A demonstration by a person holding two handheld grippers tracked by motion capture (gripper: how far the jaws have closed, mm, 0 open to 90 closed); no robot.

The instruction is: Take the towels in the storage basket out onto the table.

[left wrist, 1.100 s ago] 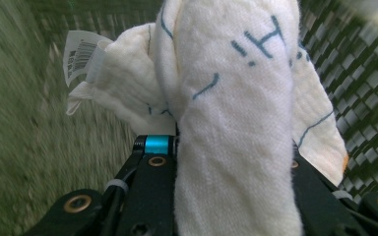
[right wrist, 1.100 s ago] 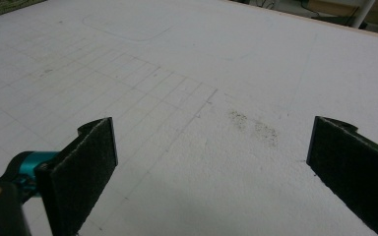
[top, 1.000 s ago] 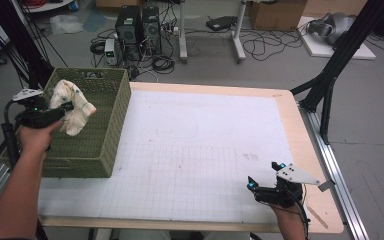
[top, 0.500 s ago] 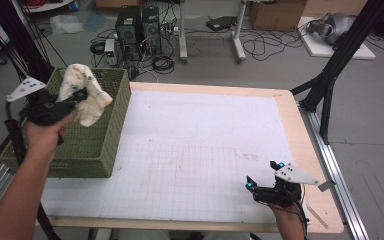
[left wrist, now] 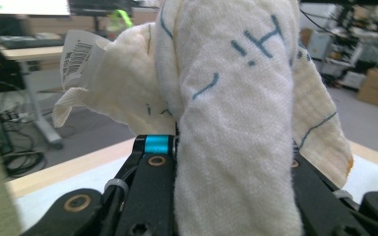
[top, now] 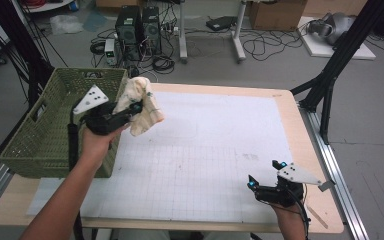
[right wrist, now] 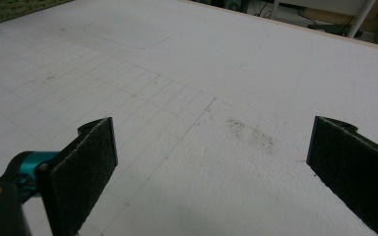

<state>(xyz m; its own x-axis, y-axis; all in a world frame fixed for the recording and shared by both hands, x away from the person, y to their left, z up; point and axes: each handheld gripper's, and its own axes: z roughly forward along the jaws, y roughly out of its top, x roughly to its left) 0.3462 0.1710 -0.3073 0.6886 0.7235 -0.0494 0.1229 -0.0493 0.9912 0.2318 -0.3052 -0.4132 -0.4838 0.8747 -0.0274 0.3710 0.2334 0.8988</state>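
Both claws apart; left claw (top: pixel 136 106) grips cloth (top: pixel 142 107)

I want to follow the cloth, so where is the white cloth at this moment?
In the high view the white cloth hangs from the left gripper, lifted beside the right rim of the green basket, over the left part of the table.

From my seat, the white gridded mat (top: pixel 205 150) on the pale wooden table (top: pixel 310 150) lay bare across its middle, so I had open passage there. The tall green woven basket (top: pixel 45 135) walled off the left edge. My right gripper (top: pixel 266 182) sat low at the near right corner.
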